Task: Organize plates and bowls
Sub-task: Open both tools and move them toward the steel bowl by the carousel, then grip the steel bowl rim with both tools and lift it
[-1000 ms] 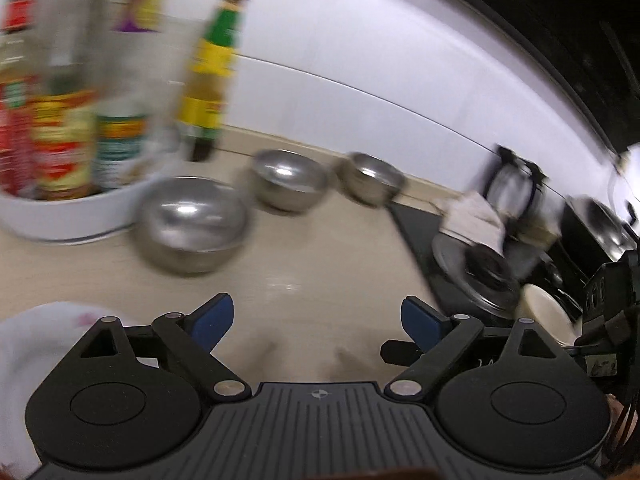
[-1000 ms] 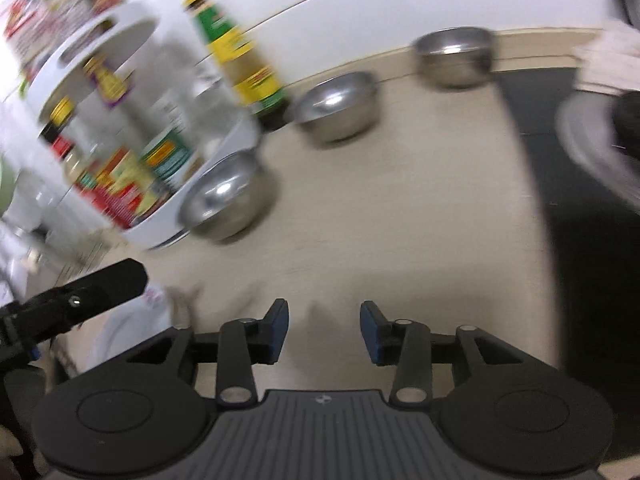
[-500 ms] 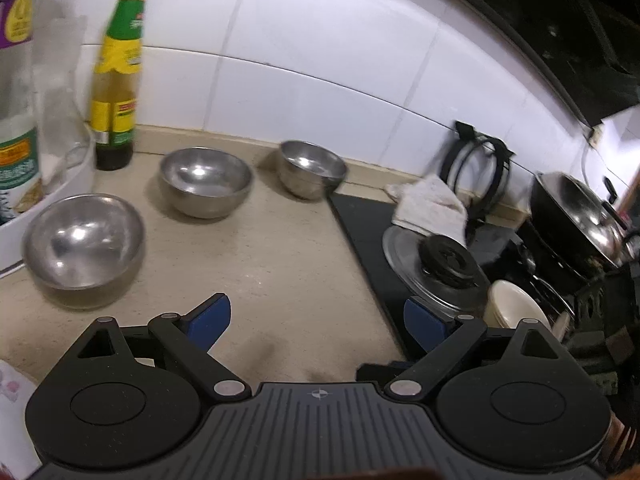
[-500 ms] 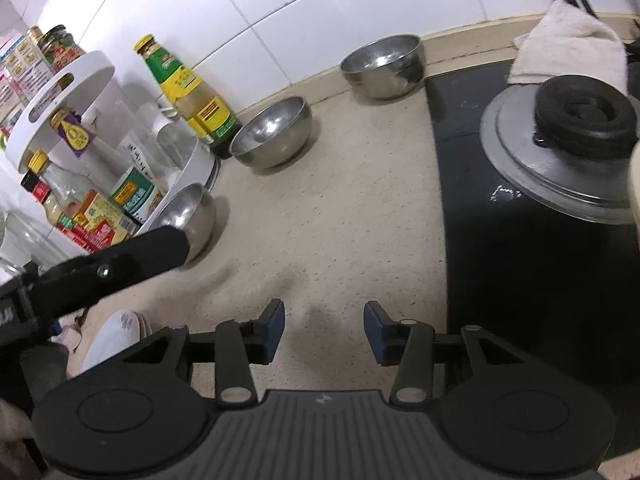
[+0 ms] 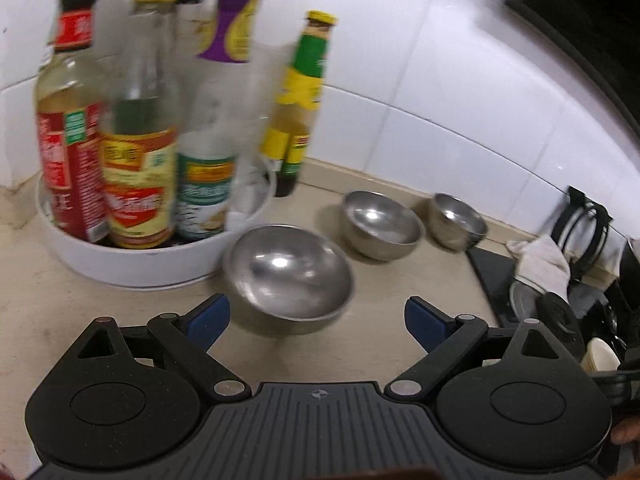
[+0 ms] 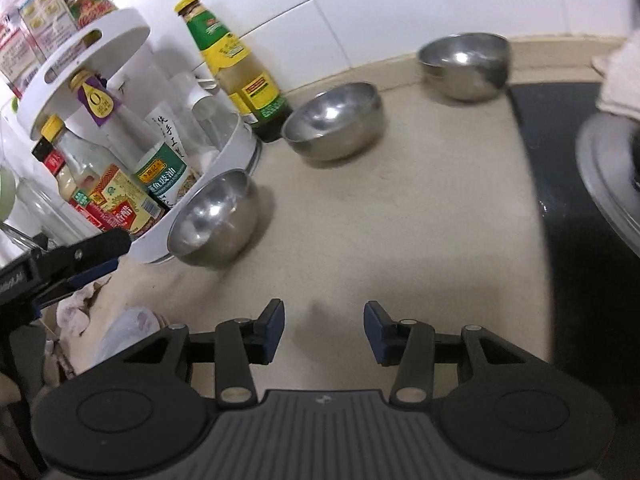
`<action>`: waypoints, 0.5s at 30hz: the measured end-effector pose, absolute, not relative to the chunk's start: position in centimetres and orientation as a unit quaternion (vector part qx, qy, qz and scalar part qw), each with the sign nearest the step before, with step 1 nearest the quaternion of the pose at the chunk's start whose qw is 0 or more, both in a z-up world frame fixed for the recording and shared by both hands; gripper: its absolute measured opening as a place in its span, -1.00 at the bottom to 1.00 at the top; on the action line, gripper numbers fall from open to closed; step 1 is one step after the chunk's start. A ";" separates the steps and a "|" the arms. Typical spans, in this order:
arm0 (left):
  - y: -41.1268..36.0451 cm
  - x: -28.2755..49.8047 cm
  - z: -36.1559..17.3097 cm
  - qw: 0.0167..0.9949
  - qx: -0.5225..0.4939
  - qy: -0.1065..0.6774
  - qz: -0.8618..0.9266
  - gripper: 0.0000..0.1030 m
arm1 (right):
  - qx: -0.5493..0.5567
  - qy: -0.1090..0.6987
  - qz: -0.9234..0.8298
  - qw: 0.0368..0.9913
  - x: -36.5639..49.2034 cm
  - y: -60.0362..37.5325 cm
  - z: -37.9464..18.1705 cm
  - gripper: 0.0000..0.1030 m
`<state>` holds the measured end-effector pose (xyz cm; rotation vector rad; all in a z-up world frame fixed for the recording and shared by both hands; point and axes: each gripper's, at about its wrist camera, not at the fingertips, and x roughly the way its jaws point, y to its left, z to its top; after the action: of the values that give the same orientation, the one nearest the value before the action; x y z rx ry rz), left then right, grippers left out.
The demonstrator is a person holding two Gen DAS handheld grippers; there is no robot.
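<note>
Facing the nearest steel bowl (image 5: 290, 272) at centre frame, beside the white condiment carousel (image 5: 132, 256) on the worktop (image 6: 400, 216), the left tool (image 5: 316, 320) spreads its fingers apart, likely to straddle its rim, while the right tool (image 6: 324, 326), also apart, waits empty.

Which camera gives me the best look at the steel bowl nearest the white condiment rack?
The left wrist view: the nearest steel bowl sits large just ahead of the open left gripper, interior visible, slightly blurred. The right wrist view shows it smaller, off left, against the rack.
</note>
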<state>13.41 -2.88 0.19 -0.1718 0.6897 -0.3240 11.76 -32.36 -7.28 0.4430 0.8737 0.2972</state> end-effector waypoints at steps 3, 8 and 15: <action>-2.3 14.0 0.2 0.924 -0.088 0.335 -0.163 0.88 | 0.203 0.406 0.151 0.878 13.2 -31.0 -6.4 -0.17; -3.0 15.9 -0.6 0.923 -0.069 0.341 -0.166 0.88 | 0.180 0.381 0.155 0.893 15.2 -29.8 -4.8 -0.09; -3.2 19.5 -2.3 0.912 -0.067 0.374 -0.156 0.88 | 0.171 0.380 0.147 0.897 18.5 -30.1 -4.5 0.00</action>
<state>19.47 -3.19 -2.33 -0.1388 0.7711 -0.3218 18.51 -30.09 -4.46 0.3547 0.7865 0.3052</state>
